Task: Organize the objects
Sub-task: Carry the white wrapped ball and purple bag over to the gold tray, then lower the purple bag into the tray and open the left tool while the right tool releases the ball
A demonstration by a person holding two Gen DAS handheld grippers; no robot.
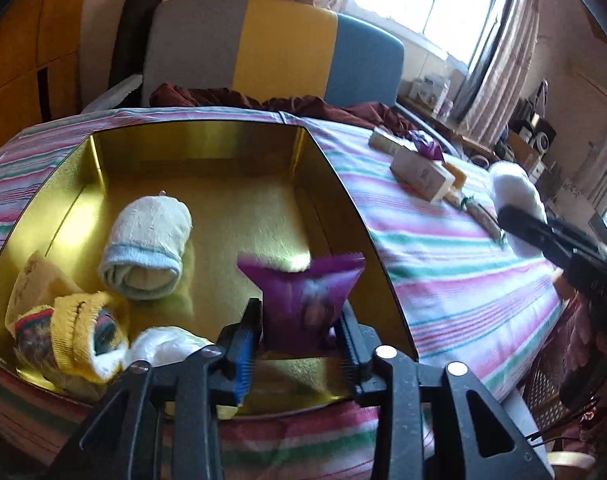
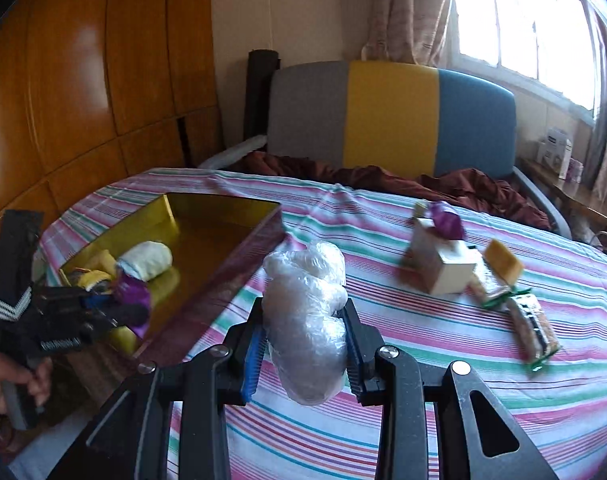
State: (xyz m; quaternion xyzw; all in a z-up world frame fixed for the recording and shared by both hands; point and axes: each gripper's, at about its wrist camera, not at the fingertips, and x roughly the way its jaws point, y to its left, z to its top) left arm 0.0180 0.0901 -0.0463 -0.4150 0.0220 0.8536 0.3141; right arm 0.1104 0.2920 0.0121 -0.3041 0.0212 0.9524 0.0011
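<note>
A gold tin tray (image 1: 335, 184) sits on the striped tablecloth. In it lie a rolled pale towel (image 1: 147, 244), a yellow sock bundle (image 1: 79, 328) and a white plastic wad (image 1: 163, 348). My left gripper (image 1: 299, 328) is shut on a purple snack packet (image 1: 307, 300) and holds it over the tray's near right part. My right gripper (image 2: 303, 340) is shut on a crumpled clear plastic bag (image 2: 307, 320), held above the cloth to the right of the tray (image 2: 239, 256). The left gripper (image 2: 115, 312) with the purple packet also shows in the right wrist view.
On the cloth to the right lie a white carton (image 2: 443, 264), a purple wrapper (image 2: 447, 220), a yellow packet (image 2: 503, 264) and green-edged snack bars (image 2: 531, 328). A grey, yellow and blue chair (image 2: 391, 116) with maroon cloth stands behind the table. A wooden wardrobe (image 2: 83, 80) is at left.
</note>
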